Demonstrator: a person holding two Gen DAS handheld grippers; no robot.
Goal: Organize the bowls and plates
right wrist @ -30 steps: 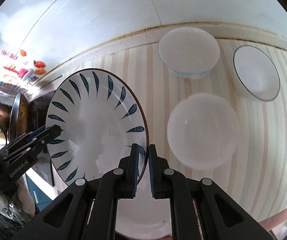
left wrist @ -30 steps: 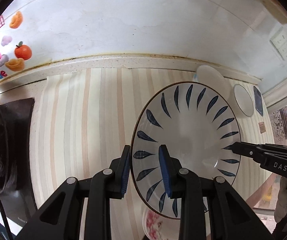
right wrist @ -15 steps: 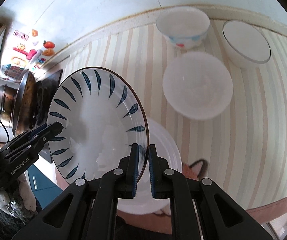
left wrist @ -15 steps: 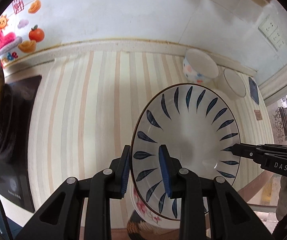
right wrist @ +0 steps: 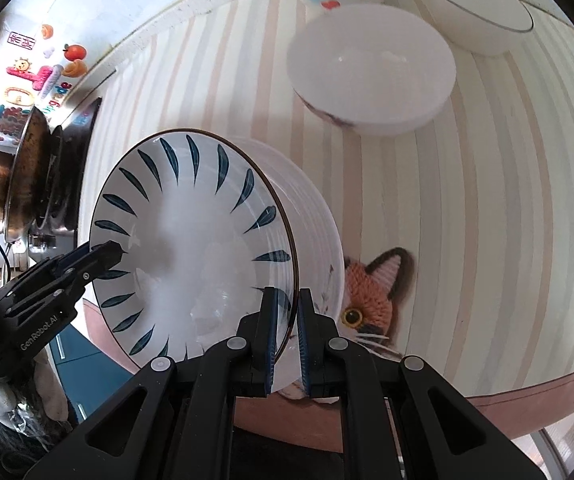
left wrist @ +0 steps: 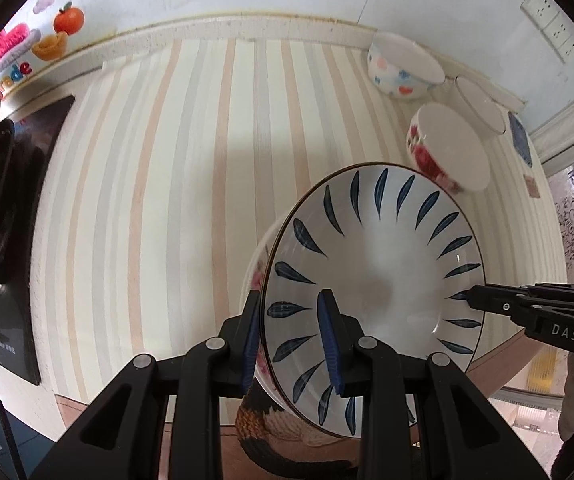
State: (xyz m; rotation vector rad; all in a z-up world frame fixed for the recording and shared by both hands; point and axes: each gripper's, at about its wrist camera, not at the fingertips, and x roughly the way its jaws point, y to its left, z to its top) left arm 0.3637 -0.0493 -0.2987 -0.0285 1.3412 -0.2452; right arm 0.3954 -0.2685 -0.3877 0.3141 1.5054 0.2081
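The blue-leaf plate (left wrist: 375,276) is held clamped at opposite rims by the left gripper (left wrist: 289,344) and right gripper (right wrist: 287,336), above a white plate (right wrist: 319,220) near the counter's (left wrist: 167,160) front edge.

A home kitchen: wok (right wrist: 27,168) on a cooktop (left wrist: 3,248), bowls (right wrist: 371,68) on a striped counter (left wrist: 159,200)

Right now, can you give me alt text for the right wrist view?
Both hand-held grippers, right and left, pinch opposite rims of a blue-leaf plate above a white plate. Three bowls sit beyond on the striped counter.
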